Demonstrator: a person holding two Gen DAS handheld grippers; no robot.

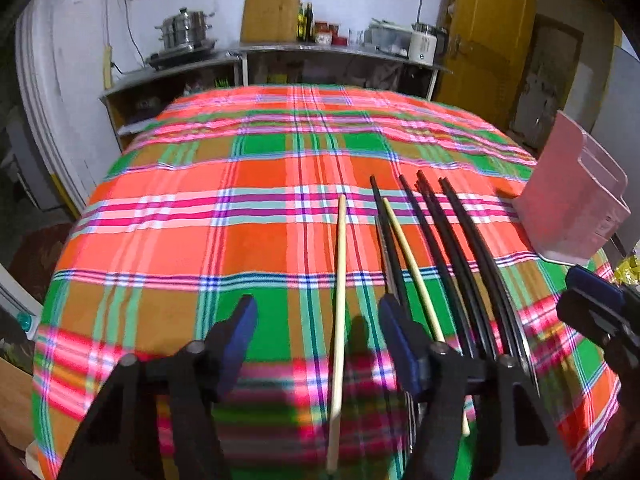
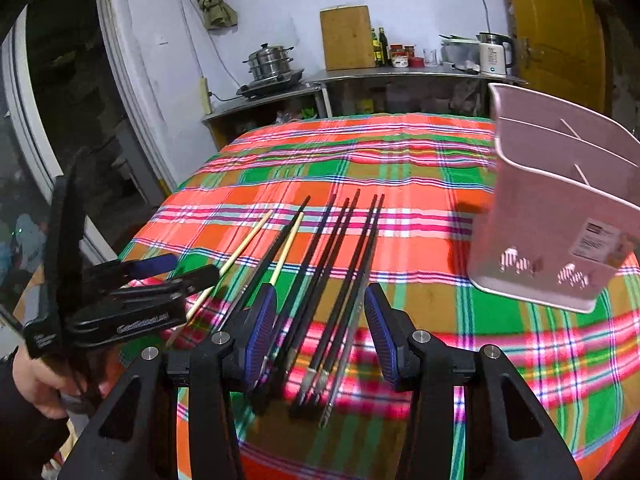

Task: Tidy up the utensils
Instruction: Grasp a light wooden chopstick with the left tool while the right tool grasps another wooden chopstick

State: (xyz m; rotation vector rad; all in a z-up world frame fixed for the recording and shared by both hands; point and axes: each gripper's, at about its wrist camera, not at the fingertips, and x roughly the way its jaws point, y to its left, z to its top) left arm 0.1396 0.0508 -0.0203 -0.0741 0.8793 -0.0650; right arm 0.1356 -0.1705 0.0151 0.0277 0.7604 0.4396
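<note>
Here both tools, left [image 1: 316,320] and right [image 2: 320,312], gape over chopsticks [image 2: 340,264] beside the pink holder [image 2: 560,208].

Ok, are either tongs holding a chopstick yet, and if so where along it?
Nothing is held. Left tongs are open over a light wooden chopstick; right tongs are open above the black chopsticks lying on the cloth.

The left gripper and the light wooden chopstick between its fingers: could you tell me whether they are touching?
Apart. In the left wrist view, the light wooden chopstick lies on the cloth between the open fingers of the left gripper, with plaid cloth visible on both sides.
</note>
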